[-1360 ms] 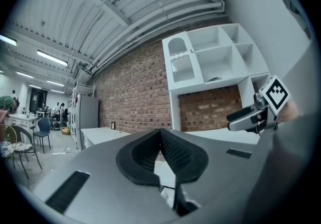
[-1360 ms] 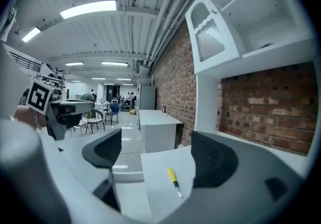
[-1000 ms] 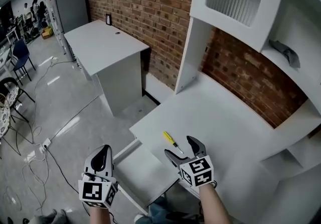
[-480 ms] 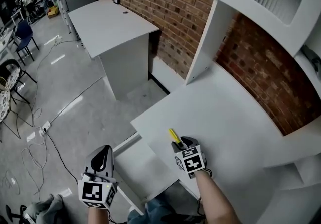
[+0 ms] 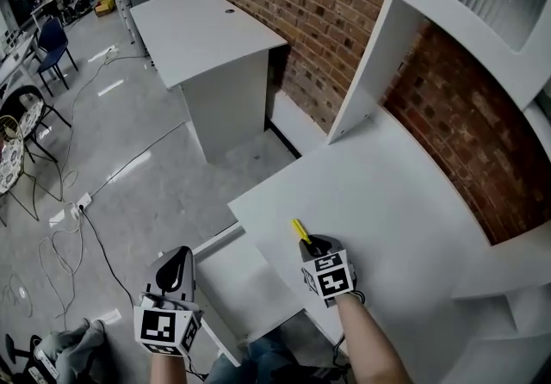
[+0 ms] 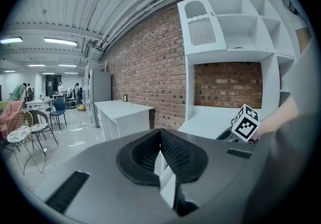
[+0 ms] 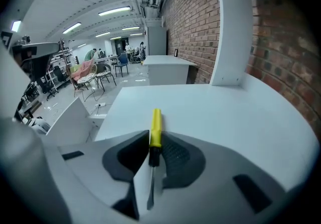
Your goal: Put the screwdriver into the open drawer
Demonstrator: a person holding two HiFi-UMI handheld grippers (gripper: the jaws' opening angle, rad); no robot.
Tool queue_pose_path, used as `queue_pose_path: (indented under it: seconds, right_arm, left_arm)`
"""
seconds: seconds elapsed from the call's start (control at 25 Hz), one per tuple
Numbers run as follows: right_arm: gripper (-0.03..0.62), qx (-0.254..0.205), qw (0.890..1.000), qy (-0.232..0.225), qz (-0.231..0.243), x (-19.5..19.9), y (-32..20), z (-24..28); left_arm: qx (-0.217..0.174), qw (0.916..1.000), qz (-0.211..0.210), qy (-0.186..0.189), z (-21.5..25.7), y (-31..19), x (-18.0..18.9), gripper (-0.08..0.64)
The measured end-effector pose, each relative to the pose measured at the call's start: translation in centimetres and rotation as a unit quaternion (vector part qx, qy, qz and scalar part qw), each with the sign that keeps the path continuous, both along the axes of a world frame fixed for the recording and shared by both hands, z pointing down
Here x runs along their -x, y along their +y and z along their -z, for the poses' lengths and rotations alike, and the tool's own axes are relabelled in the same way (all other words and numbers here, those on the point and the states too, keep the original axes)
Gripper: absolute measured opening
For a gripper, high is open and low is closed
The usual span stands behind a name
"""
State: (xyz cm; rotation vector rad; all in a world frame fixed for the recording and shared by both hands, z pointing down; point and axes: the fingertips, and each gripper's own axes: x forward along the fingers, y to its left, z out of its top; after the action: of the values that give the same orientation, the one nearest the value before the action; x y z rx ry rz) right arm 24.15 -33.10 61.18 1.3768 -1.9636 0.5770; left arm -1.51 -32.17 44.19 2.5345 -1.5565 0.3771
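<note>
My right claw (image 7: 153, 140) is closing on the screwdriver (image 7: 156, 126). The pads sit on the dark neck just behind the yellow handle, w/ the handle poking fwd past the tips and the metal shaft running back btwn the jaws toward me. The screwdriver lies flat on the white desk (image 5: 396, 201), near its front-left corner, w/ the claw pitched down onto it. My left claw (image 6: 161, 153) has its jaws together, nothing in them. It hangs off the desk, low on the left, just beside the open drawer (image 5: 245, 288), which sits pulled out below the desk edge, btwn my two claws.

Step in hand, as I read it: get a firm pinch before lifting. The grip is at the neck, not mid-length, so the handle end will prob. want to droop. I'd let the jaws finish closing, check the tool doesn't roll, then lift straight up a bit before swinging left. The drawer is near, so it's a short carry. Keep the tool level, go in over the rim, and set it on the drawer floor rather than drop it. The left claw should keep out of the path.

Writing: no brand or label legible on the tool or furniture. The marker cube (image 5: 327, 277) on each claw shows only black-and-white square codes, no text.
</note>
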Motion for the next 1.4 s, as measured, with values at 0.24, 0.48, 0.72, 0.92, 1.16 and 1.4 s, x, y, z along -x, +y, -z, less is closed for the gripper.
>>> queue_pose_path:
  seconds: [0.24,0.48,0.72,0.92,1.16,1.4]
  right_arm:
    - [0.081,-0.023,1.0,-0.009,-0.005,0.1,0.2,2.5]
    - [0.081,-0.065,0.997,-0.012,-0.025,0.2,0.6,6.9]
    - [0.081,-0.116,0.992,-0.008,-0.043,1.0,2.1,12.3]
    - [0.081,-0.138,0.989,-0.008,-0.052,2.9,4.0,14.4]
    - [0.081,-0.131,0.99,-0.014,-0.049,6.5,5.8,13.6]
    - [0.081,-0.094,0.995,-0.031,-0.023,10.9,7.6,10.4]
  left_arm:
    - [-0.004,1.0,0.006,0.007,0.8,0.2,0.1,0.014]
    - [-0.025,0.9995,-0.012,0.015,2.8,0.1,0.3,0.014]
    - [-0.049,0.998,-0.032,0.025,5.4,0.6,1.2,0.014]
    - [-0.055,0.9972,-0.04,0.03,6.2,1.5,2.9,0.014]
    - [-0.052,0.9974,-0.04,0.031,6.0,2.6,5.5,0.014]
    - [-0.02,0.9986,-0.037,0.032,3.5,4.2,7.6,0.014]
